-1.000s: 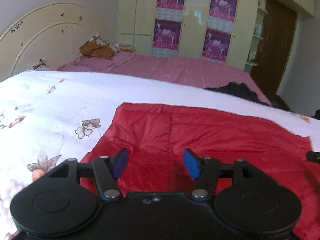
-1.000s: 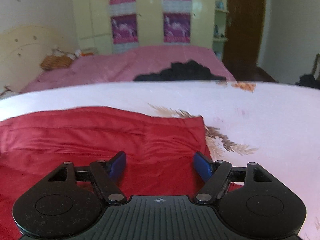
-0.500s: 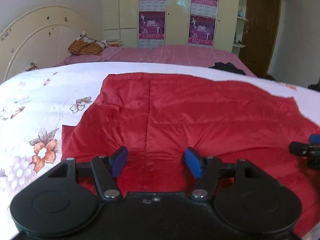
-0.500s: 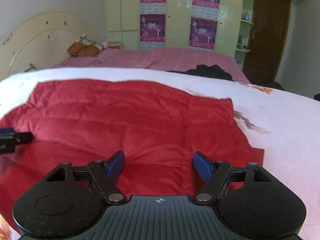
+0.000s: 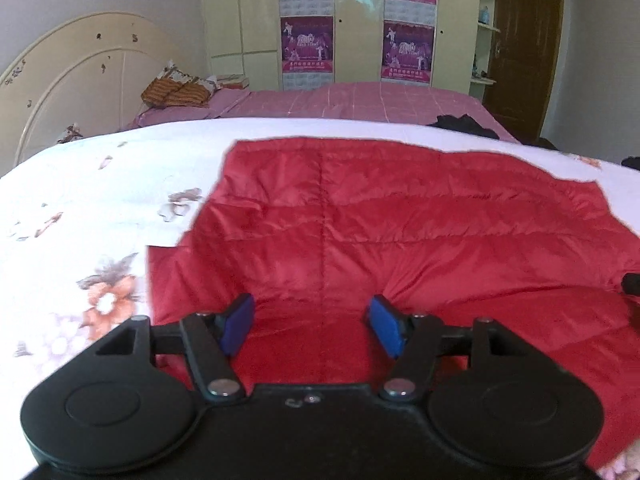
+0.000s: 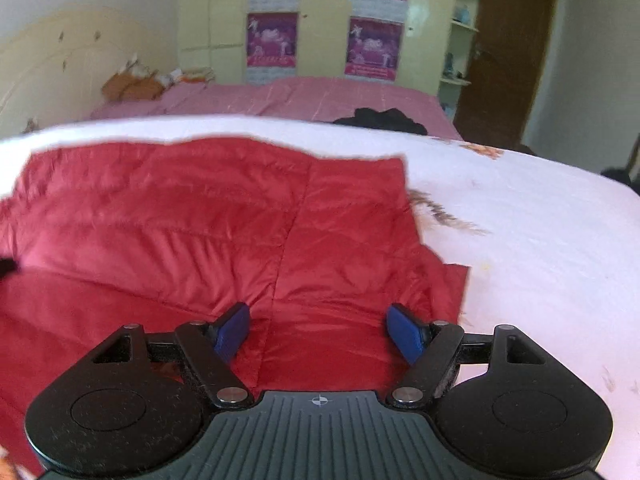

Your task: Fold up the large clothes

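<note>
1. Nearest in the left wrist view, the left gripper (image 5: 312, 330) is seen with its blue pads (image 5: 239, 323) apart and its jaws opening; red fabric lies below the gap, but nothing is pinched between the pads.
2. In the right wrist view, the right gripper (image 6: 320, 334) is seen with its jaws spread wide; its blue pads (image 6: 406, 334) are poised over the near edge of the fabric, and nothing is clamped.
3. A red quilted jacket (image 5: 400, 232) is spread flat just beyond both tools, on a white floral bedspread (image 5: 80, 208); its near part is doubled over, and a fold line is seen running across it.
4. At the right edge of the left view a dark tip of the other tool is glimpsed over the jacket.
5. Further back, a pink bedcover (image 5: 360, 100) is laid; a black garment (image 6: 380, 120) is heaped on its right side, and a brown patterned bundle (image 5: 176, 90) rests near a cream headboard (image 5: 80, 76).
6. Farthest off, a cream wardrobe (image 5: 360, 20) bearing purple posters (image 5: 307, 44) is seen, with a dark wooden door (image 5: 524, 40) to its right.
</note>
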Motion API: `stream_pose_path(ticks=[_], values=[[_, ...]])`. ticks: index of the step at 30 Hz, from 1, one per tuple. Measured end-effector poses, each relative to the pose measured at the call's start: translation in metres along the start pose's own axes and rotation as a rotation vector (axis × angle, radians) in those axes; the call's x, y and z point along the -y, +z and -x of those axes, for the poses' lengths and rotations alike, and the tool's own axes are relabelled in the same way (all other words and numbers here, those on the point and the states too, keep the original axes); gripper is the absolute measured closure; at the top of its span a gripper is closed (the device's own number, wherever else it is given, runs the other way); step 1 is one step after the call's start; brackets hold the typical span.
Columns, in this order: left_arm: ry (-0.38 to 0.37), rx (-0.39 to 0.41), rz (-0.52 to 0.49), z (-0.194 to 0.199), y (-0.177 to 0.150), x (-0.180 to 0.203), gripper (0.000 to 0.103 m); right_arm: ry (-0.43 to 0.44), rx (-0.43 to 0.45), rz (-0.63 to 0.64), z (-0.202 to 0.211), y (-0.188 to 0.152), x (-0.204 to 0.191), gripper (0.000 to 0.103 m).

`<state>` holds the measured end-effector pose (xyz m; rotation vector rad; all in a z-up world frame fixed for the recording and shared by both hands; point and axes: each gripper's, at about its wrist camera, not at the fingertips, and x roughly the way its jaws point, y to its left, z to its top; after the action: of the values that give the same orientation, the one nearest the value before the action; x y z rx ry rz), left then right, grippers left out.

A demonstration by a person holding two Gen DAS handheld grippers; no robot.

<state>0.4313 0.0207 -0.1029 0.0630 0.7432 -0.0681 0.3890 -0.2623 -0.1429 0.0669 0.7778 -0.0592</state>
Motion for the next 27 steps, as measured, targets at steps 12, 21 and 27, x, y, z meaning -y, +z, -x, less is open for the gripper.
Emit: stream_pose_path(ticks=[12,21,27], values=[[-0.075,-0.077,0.268,0.087,-0.044,-0.061,0.014,0.119,-0.092,-0.245,0.097,-0.047,0.037,0.028],[-0.251,-0.162,0.598,0.052,-0.071,-0.086,0.014,0.254,-0.15,-0.466,0.083,-0.071,0.053,0.0],[-0.265,-0.083,0.687,0.026,-0.065,-0.091,0.017,0.299,-0.11,-0.563,0.054,-0.065,0.056,0.001]])
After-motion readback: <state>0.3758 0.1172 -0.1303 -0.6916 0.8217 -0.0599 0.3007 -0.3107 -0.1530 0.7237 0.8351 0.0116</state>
